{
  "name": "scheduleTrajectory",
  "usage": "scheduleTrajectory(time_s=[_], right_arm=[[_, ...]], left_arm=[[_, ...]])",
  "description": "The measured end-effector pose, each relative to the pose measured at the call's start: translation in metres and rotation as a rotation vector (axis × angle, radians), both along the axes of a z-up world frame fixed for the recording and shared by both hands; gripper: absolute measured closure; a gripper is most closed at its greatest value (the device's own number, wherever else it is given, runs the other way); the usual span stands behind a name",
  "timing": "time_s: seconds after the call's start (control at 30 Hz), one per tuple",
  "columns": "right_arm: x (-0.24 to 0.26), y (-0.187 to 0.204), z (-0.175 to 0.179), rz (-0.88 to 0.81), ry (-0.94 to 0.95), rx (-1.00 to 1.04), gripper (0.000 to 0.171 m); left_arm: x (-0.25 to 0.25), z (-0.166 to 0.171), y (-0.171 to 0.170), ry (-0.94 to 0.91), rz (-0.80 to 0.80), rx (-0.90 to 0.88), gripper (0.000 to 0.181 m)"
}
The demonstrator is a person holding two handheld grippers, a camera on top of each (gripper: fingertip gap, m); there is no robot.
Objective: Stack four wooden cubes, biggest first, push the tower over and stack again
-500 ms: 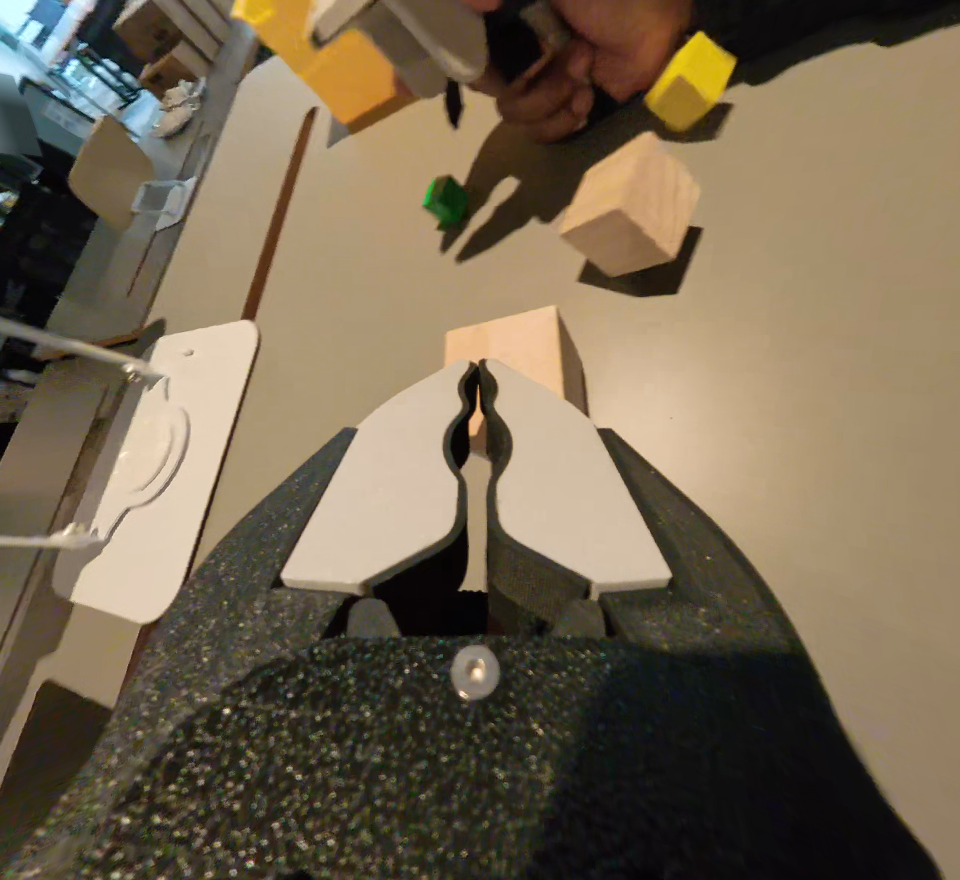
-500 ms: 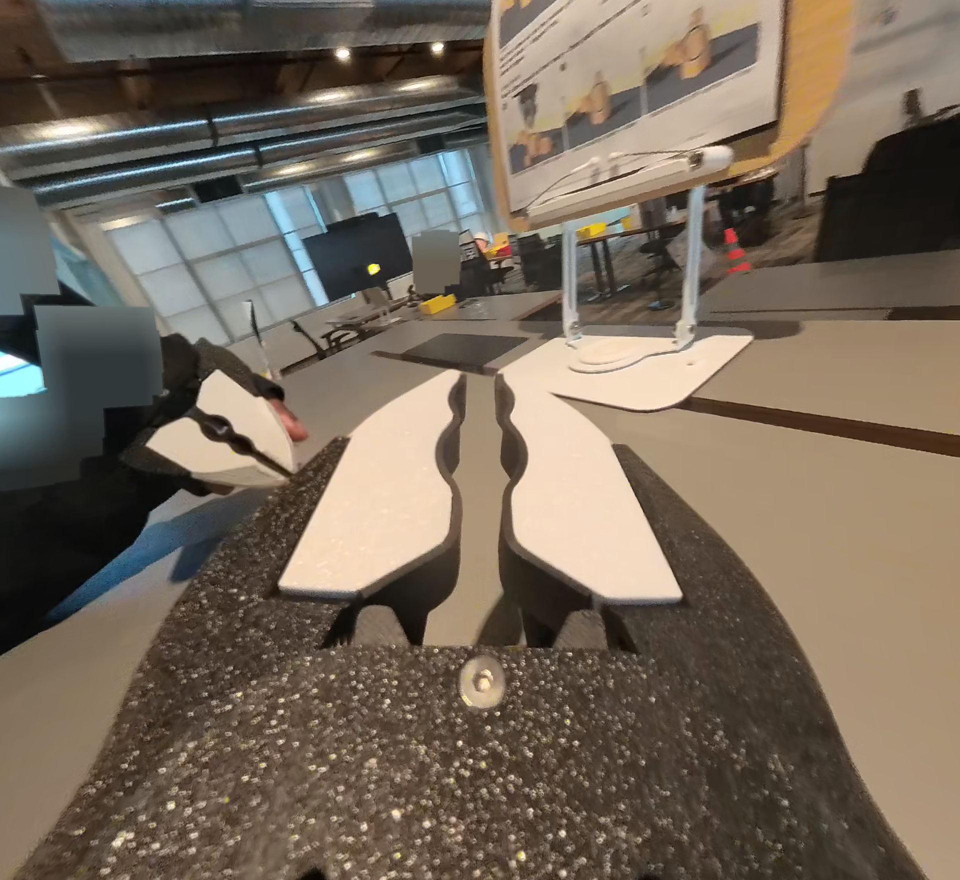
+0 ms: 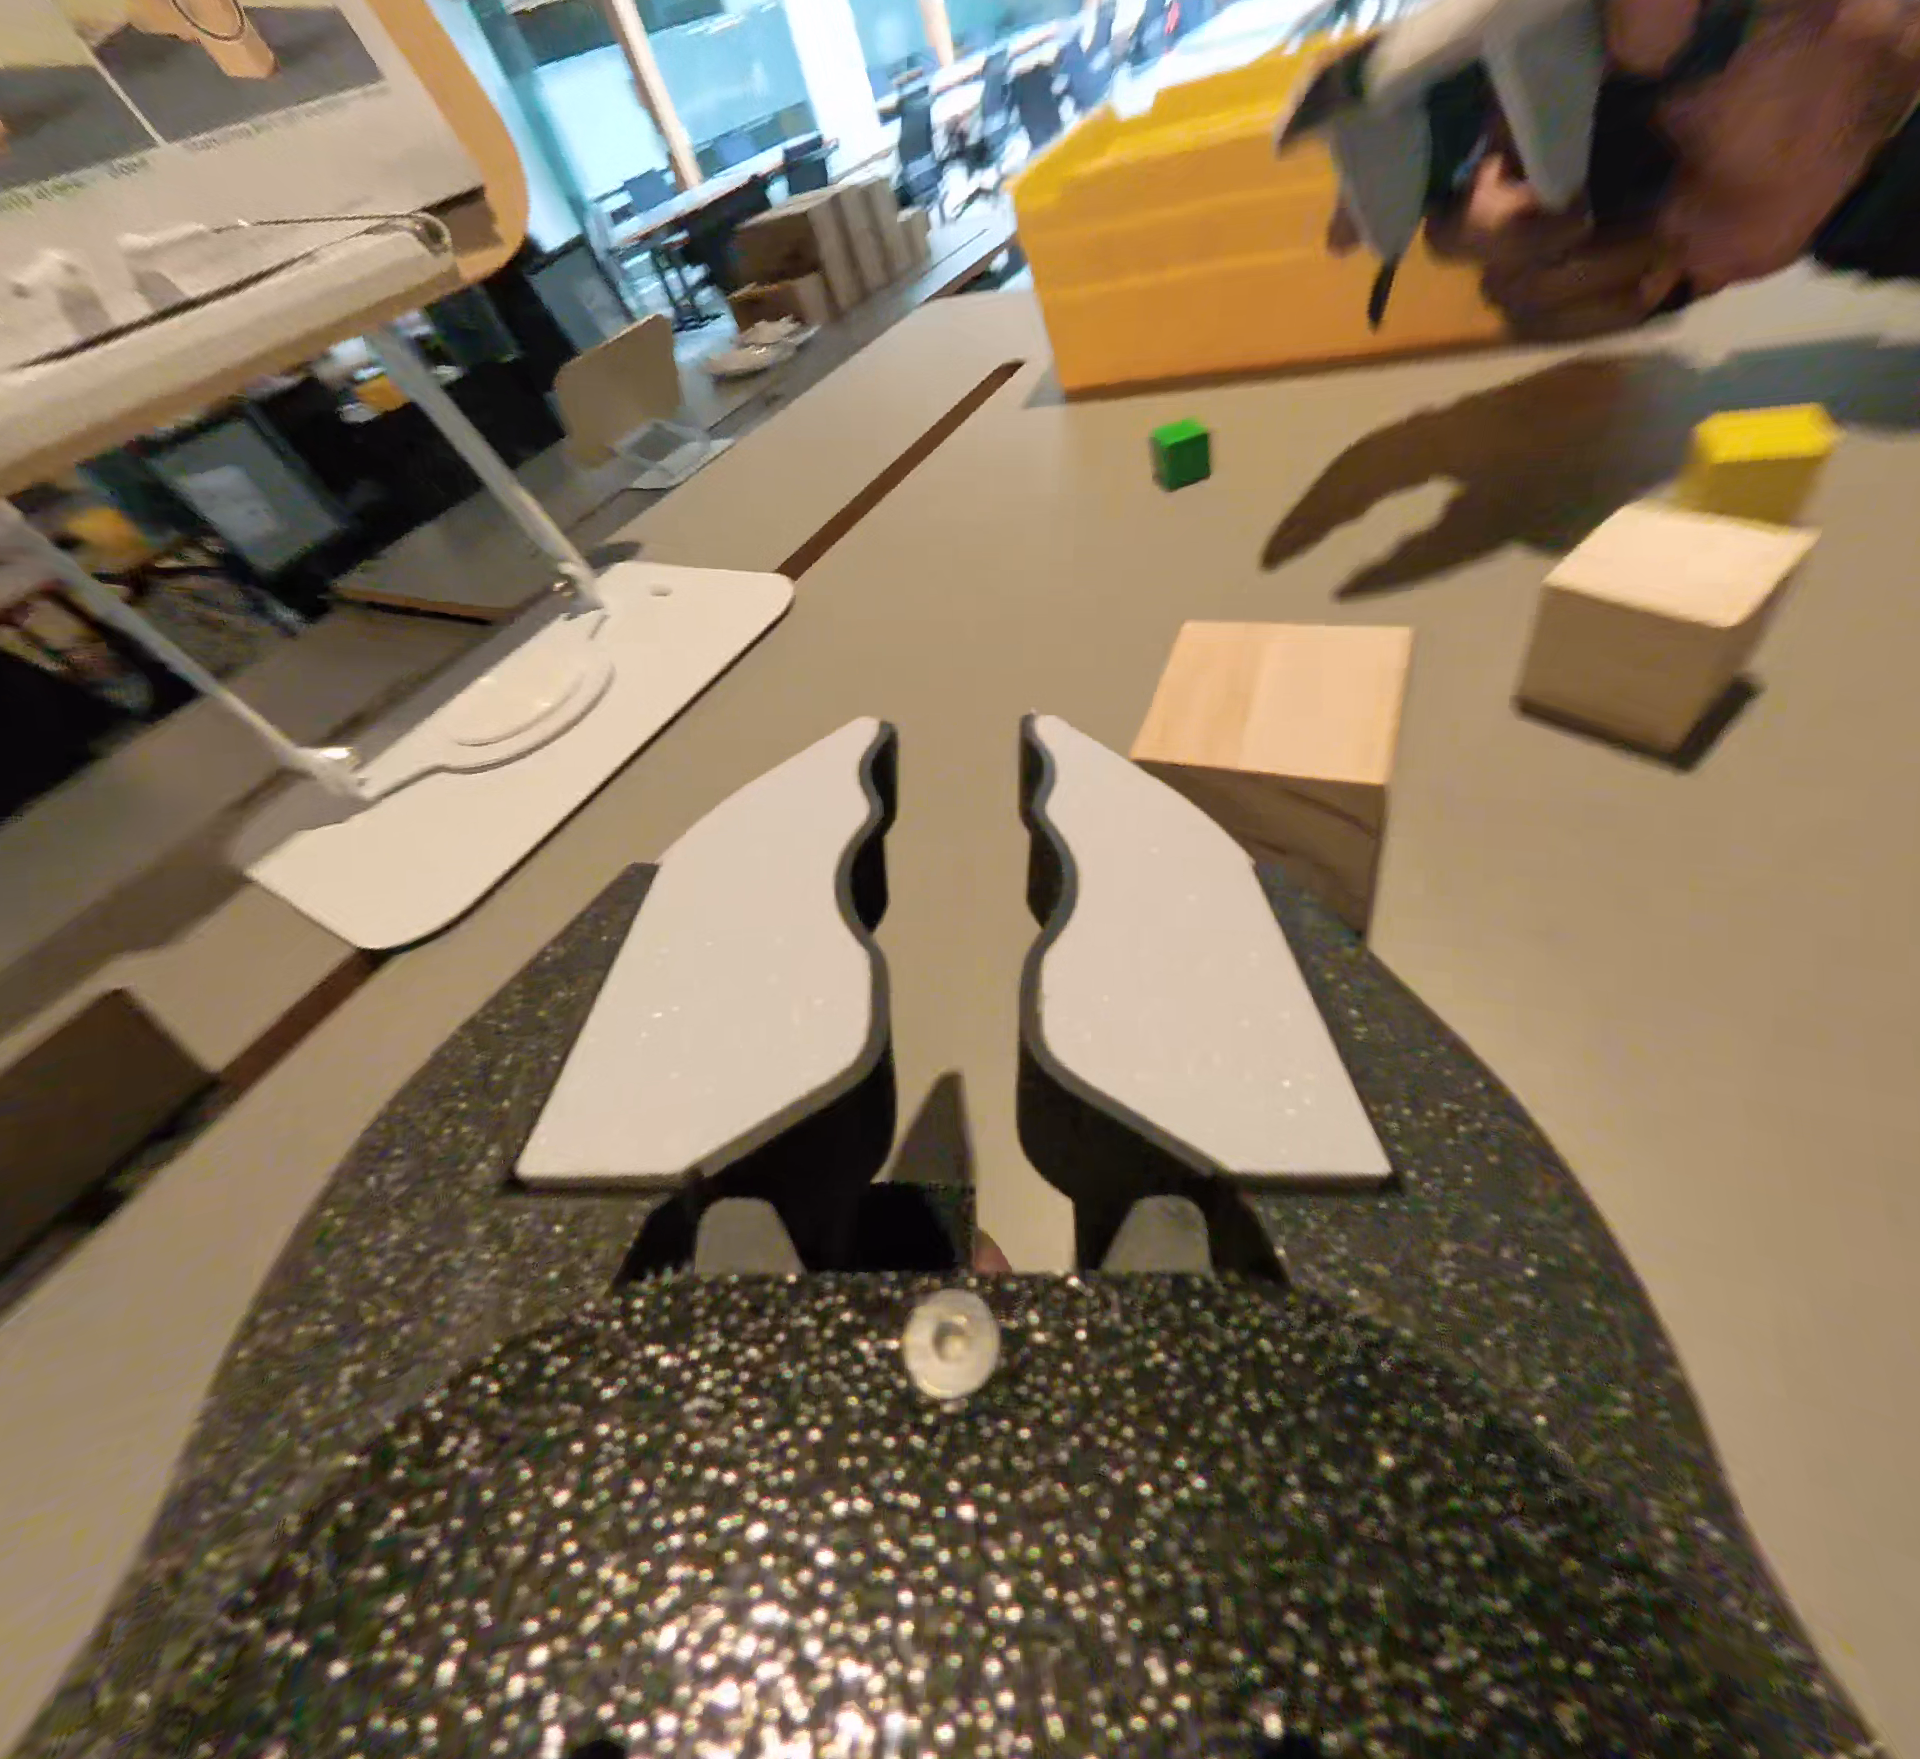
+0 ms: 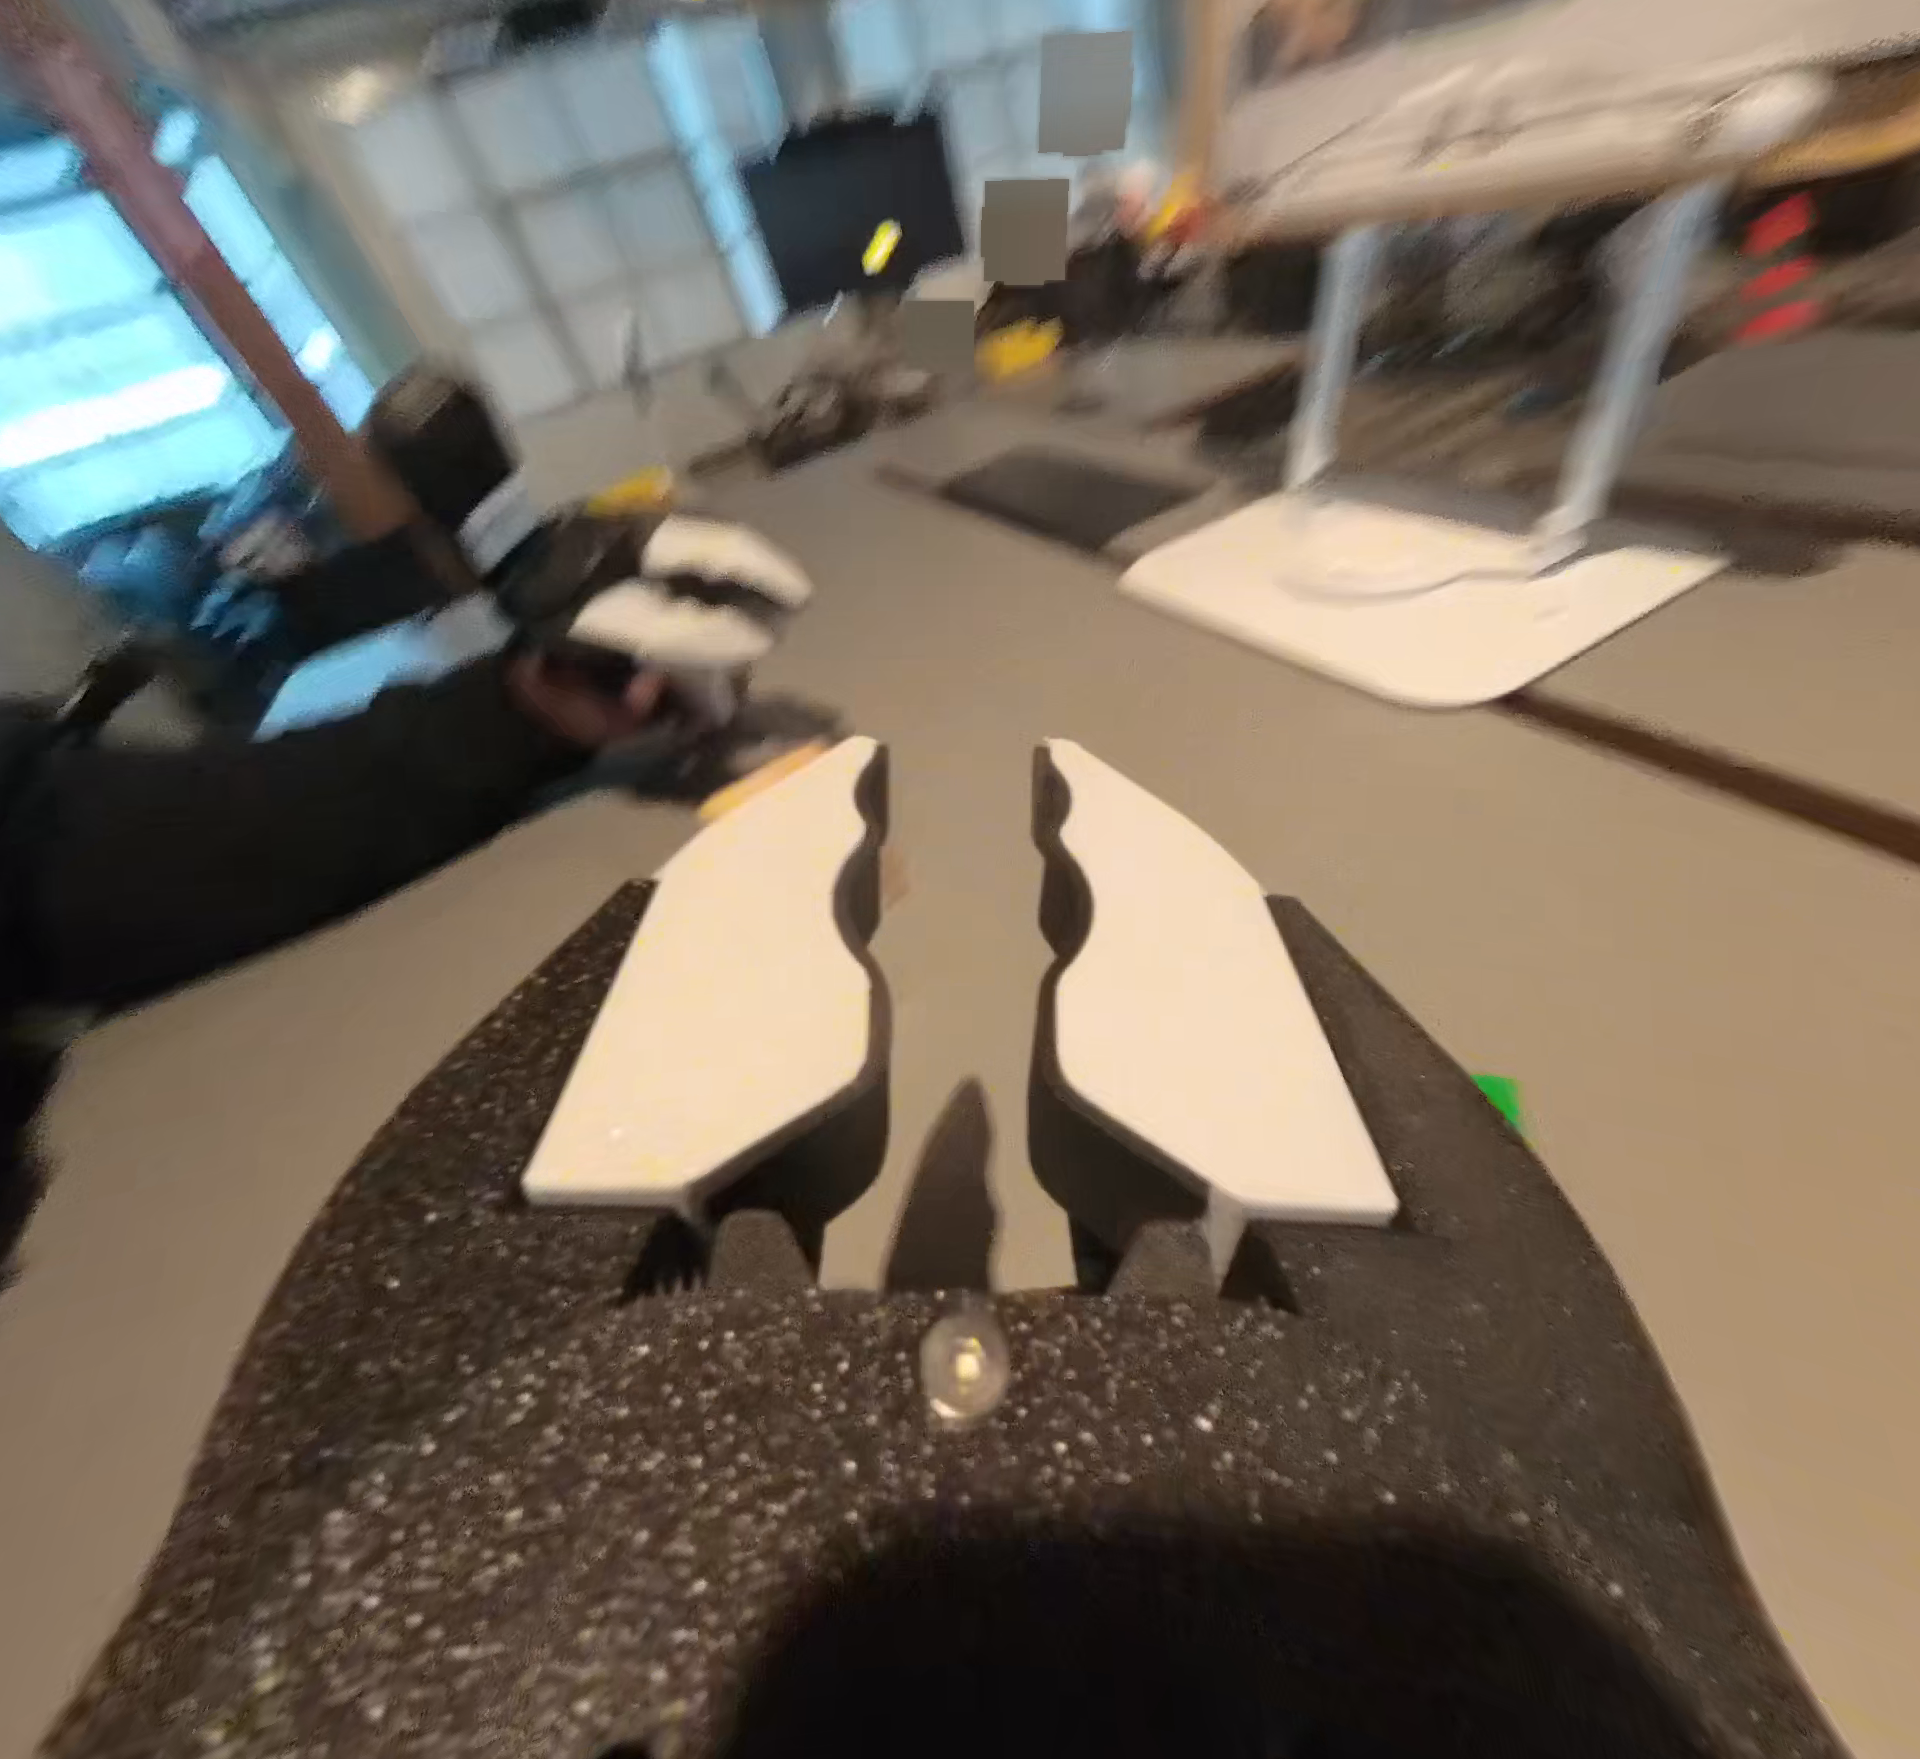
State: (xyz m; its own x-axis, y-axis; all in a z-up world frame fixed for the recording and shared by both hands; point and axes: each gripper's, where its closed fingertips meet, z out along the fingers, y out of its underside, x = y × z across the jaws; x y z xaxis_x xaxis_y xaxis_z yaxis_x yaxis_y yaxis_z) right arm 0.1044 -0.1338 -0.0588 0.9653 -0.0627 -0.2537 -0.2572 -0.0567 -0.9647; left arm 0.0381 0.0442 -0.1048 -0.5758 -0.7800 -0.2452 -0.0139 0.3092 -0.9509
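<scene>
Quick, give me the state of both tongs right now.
Left tongs: open, holding nothing; a wooden cube sits just right of them.
Right tongs: open, empty.

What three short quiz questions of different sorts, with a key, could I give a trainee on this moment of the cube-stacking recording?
1. True or false: the left gripper has its jaws apart and holds nothing.
2. Multiple choice: the small green cube is (a) on top of a wooden cube, (b) alone on the table, (c) inside the yellow bin.
3. Short answer: how many cubes lie on the table in the left wrist view, and are any stacked?

Key
1. True.
2. b.
3. Four, none clearly stacked: the green one, the yellow cube, the near wooden cube and the pale wooden cube. The yellow one sits behind the pale one; whether they touch is unclear.
</scene>
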Motion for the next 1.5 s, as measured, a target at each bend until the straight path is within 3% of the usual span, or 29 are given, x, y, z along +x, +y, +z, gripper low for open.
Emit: scheduleTrajectory(time_s=[0.03, 0.2, 0.4, 0.5, 0.57, 0.67, 0.97, 1.2, 1.3, 1.5], right_arm=[[-0.018, 0.001, -0.008, 0.081, -0.012, -0.091, 0.138], [-0.085, 0.0, -0.069, 0.266, -0.158, -0.628, 0.113], [-0.124, 0.003, -0.101, 0.316, -0.129, -0.769, 0.101], [-0.119, 0.006, -0.119, 0.249, -0.141, -0.851, 0.105], [-0.105, 0.006, -0.128, 0.177, -0.196, -0.929, 0.123], [-0.094, 0.018, -0.115, 0.158, -0.231, -0.895, 0.125], [-0.075, 0.065, -0.041, 0.397, -0.378, -0.795, 0.125], [-0.079, 0.11, -0.057, 0.484, -0.362, -0.757, 0.125], [-0.078, 0.11, -0.077, 0.5, -0.357, -0.811, 0.124], [-0.078, 0.108, -0.077, 0.515, -0.373, -0.801, 0.124]], left_arm=[[-0.005, 0.003, -0.001, 0.018, -0.036, -0.055, 0.156], [-0.023, 0.015, 0.007, 0.075, -0.094, -0.245, 0.151], [-0.041, 0.026, 0.016, 0.061, -0.077, -0.371, 0.152], [-0.046, 0.026, 0.016, 0.054, -0.063, -0.371, 0.154], [-0.046, 0.025, 0.015, 0.054, -0.062, -0.356, 0.154], [-0.045, 0.024, 0.014, 0.067, -0.057, -0.35, 0.154], [-0.043, 0.028, 0.023, 0.074, -0.042, -0.423, 0.156], [-0.043, 0.028, 0.024, 0.077, -0.046, -0.434, 0.157], [-0.043, 0.027, 0.023, 0.09, -0.056, -0.435, 0.157], [-0.041, 0.026, 0.023, 0.11, -0.066, -0.446, 0.157]])
